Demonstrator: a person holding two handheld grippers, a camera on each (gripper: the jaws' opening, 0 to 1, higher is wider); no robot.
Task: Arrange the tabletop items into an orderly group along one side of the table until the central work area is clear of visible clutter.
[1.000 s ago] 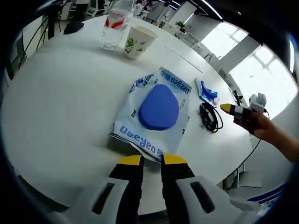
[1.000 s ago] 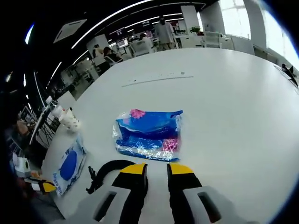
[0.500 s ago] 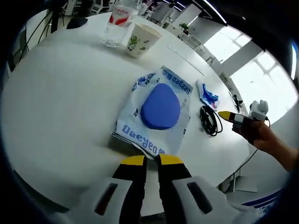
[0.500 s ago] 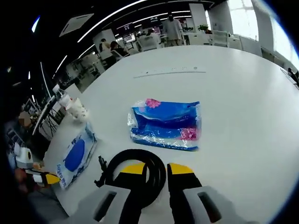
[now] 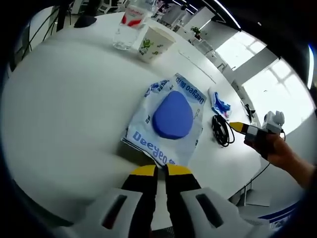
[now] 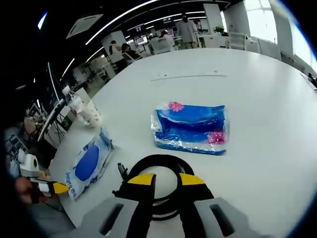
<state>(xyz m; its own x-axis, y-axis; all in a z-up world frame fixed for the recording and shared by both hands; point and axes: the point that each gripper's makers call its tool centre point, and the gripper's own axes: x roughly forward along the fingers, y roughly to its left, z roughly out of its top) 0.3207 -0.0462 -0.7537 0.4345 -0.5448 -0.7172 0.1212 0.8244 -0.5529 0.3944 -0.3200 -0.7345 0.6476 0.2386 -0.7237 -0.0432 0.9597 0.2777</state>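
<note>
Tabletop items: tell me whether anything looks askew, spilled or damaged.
Nothing looks spilled or damaged. The wet wipes pack lies skewed to the table edge, and the black cable coil, blue tissue packet, paper cup and water bottle lie scattered, not grouped along one side.

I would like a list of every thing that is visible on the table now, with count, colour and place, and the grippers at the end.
wet-wipe pack: one, white with a blue oval lid, just ahead of the left jaws.
paper cup: one, white with green print, far side of the table.
water bottle: one, clear with a red label, beside the cup.
coiled cable: one, black, at the right jaws.
tissue pack: one, blue with pink, beyond the cable.
table: one, white.
left gripper: yellow-tipped, jaws nearly together.
right gripper: yellow-tipped, jaws apart over the cable.
</note>
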